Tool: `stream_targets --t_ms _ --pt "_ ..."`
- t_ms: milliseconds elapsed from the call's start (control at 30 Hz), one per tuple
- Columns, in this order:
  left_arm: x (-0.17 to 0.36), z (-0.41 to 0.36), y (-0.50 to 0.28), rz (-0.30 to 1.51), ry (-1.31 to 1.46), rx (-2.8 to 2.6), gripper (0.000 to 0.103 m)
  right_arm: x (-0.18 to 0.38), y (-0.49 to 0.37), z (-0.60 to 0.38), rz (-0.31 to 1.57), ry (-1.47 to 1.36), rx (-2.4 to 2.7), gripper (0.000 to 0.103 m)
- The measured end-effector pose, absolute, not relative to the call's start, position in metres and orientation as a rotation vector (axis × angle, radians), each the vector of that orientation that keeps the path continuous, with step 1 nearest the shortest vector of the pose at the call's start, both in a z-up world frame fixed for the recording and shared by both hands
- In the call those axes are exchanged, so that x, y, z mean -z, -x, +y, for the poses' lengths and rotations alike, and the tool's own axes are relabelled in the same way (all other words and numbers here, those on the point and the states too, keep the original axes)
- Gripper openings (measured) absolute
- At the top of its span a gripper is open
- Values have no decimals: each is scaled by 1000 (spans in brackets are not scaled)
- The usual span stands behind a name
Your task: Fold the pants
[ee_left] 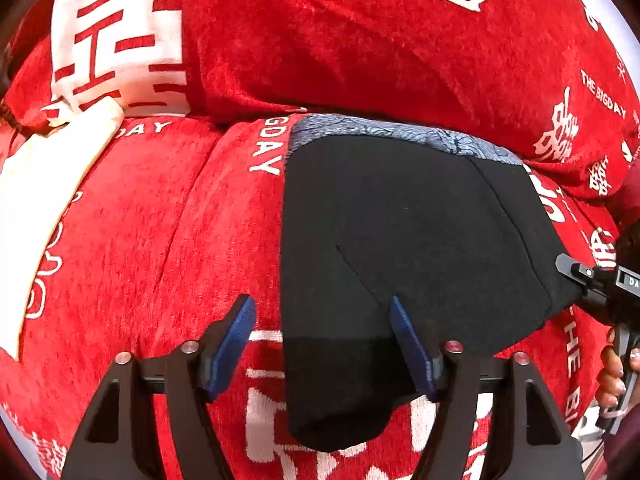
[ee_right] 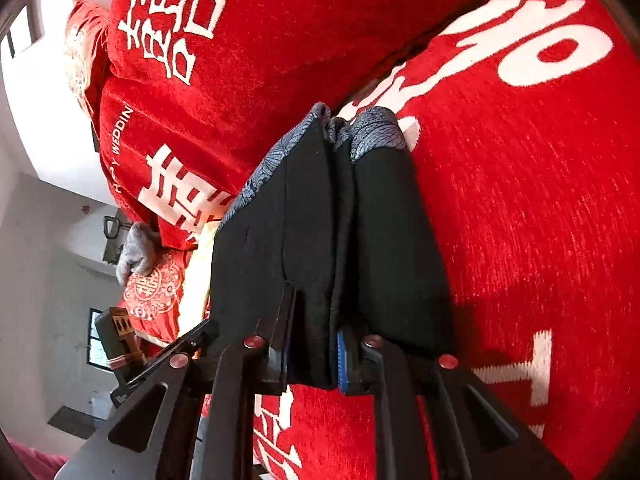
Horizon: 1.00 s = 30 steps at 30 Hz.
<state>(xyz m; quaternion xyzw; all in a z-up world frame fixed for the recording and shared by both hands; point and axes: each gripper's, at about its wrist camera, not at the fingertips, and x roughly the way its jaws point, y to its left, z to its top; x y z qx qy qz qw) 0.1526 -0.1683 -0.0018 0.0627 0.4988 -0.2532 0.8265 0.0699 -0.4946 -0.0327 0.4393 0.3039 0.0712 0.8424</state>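
— Since the black pants (ee_left: 400, 240) are already lying doubled into a compact stack on the red sofa seat (ee_left: 140, 240), which step is judged to be in hand?

— A late fold is judged to be under way. The patterned grey waistband (ee_left: 400, 134) is seen at the far edge, against the red back cushion (ee_left: 340, 40), and several layers are stacked at the near edge in the right wrist view.

— How are the pants held?

— The right gripper (ee_right: 310, 354) is closed on the near edge of the stacked layers; the cloth is pinched between its blue pads (ee_right: 342, 356), and nothing else is held. In the left wrist view its black tip is seen touching the right corner of the garment.

— And the other one?

— The left gripper (ee_left: 322, 344) is spread wide and nothing is gripped. Its right finger lies over the lower black cloth, while its left finger (ee_left: 230, 348) is over bare red upholstery, so the garment's left edge falls between them.

— What is called for next?

— It is judged that either the left edge should be clamped by the open fingers, so that both sides can be lifted and carried together toward the waistband, or the stack should be set down and smoothed. Even tension would be needed, since the layers could slide apart on the plush cover.

— Is anything else noted?

— A cream cloth (ee_left: 44, 200) is seen well to the left on the seat, apart from the pants.
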Motion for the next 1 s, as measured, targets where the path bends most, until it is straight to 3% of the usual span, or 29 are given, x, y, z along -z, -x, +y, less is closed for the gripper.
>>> stream_targets --t_ms 167,533,733,1000 --pt "0 -161 -155 1058 -136 536 76 19 -69 -485 674 -887 -91 29" --pt "-16 -140 -178 1029 -112 478 76 2 -44 -476 688 -781 75 31" --pt "-14 -161 -204 1049 -129 472 76 -33 -32 -473 567 -725 135 32" --pt "-4 -175 -188 1027 -226 447 76 -13 -68 -438 713 -597 147 32"
